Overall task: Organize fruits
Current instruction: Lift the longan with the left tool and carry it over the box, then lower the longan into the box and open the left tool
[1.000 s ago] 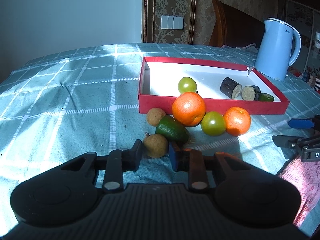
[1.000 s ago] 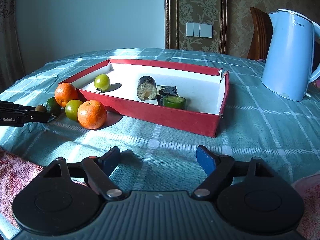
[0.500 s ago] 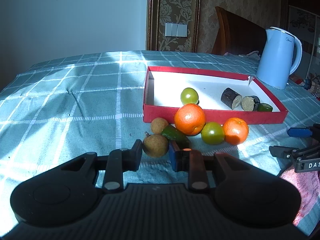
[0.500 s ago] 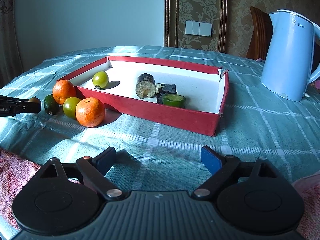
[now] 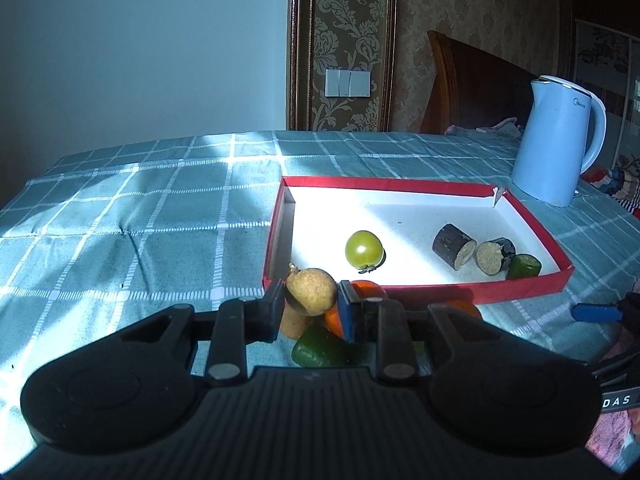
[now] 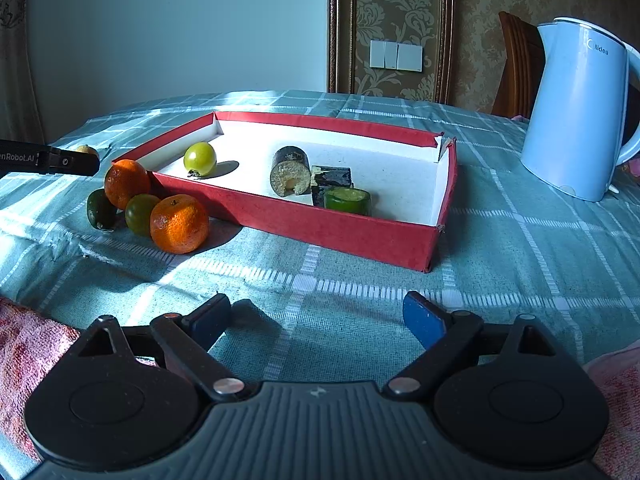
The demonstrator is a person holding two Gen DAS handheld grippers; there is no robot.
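Checked teal tablecloth (image 5: pixel 160 208) carries a red box (image 5: pixel 420 292). Just before its near wall, the left gripper (image 5: pixel 310 306) clamps a rough, tan, stemmed longan (image 5: pixel 312 291). Nearer than that box, the right gripper (image 6: pixel 316 316) gapes wide, empty.

our left gripper (image 5: pixel 311 312) is clamped on a small brown fruit (image 5: pixel 312 291), held clear of the checked tablecloth (image 5: pixel 160 216). under it we see another brown fruit (image 5: pixel 295 323), a green fruit (image 5: pixel 320 350) and part of an orange (image 5: pixel 366 289). ahead, the red tray (image 5: pixel 520 292) holds a green tomato (image 5: pixel 363 249), two dark cut pieces (image 5: pixel 454 246) and a green piece (image 5: pixel 524 266). a pale blue kettle (image 5: pixel 556 142) stands behind the tray.
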